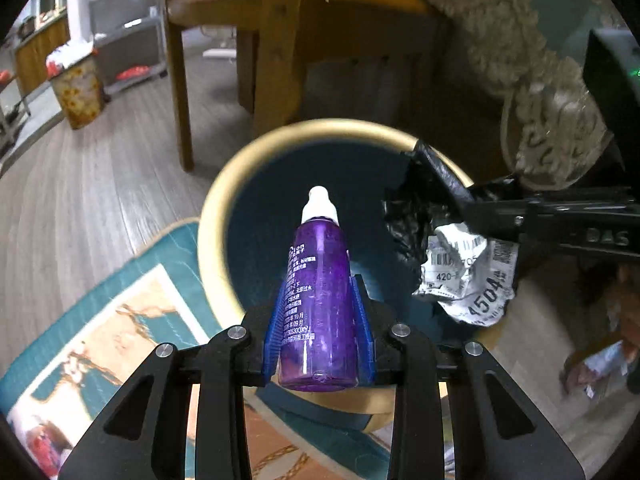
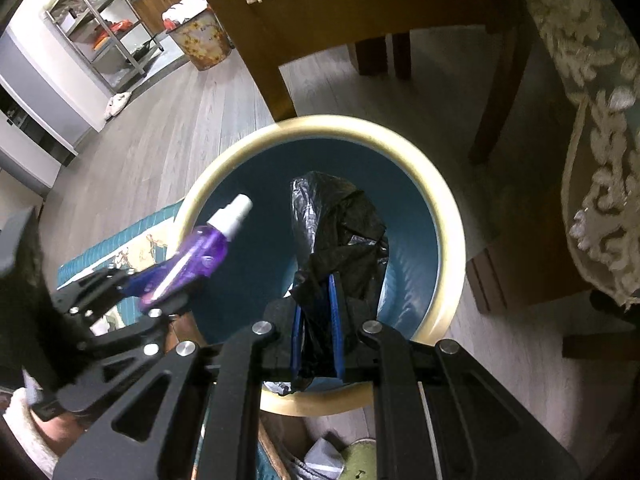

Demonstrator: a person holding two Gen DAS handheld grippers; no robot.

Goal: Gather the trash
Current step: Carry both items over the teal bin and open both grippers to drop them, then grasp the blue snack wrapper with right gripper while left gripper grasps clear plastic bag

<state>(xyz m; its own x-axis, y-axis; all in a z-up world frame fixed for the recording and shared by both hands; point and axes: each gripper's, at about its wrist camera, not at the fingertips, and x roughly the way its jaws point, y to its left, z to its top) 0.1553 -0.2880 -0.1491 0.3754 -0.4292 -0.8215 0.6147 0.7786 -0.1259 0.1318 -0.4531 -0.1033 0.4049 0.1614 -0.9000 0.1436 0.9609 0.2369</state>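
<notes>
My left gripper (image 1: 320,300) is shut on a purple bottle (image 1: 318,300) with a white cap and holds it over the round bin (image 1: 212,264), which has a cream rim and a dark teal inside. My right gripper (image 2: 316,292) is shut on a crumpled black plastic bag (image 2: 340,224) with a white shipping label (image 1: 472,280), also held over the bin (image 2: 448,216). In the right wrist view the bottle (image 2: 204,248) and the left gripper (image 2: 168,280) show at the left. In the left wrist view the right gripper (image 1: 460,200) reaches in from the right.
The bin stands on a grey wood floor beside a teal patterned rug (image 1: 100,320). A wooden chair (image 1: 276,60) stands just behind the bin. A lace tablecloth (image 2: 600,140) hangs at the right. A flowered waste bin (image 1: 78,92) and metal shelves (image 2: 108,28) are far off.
</notes>
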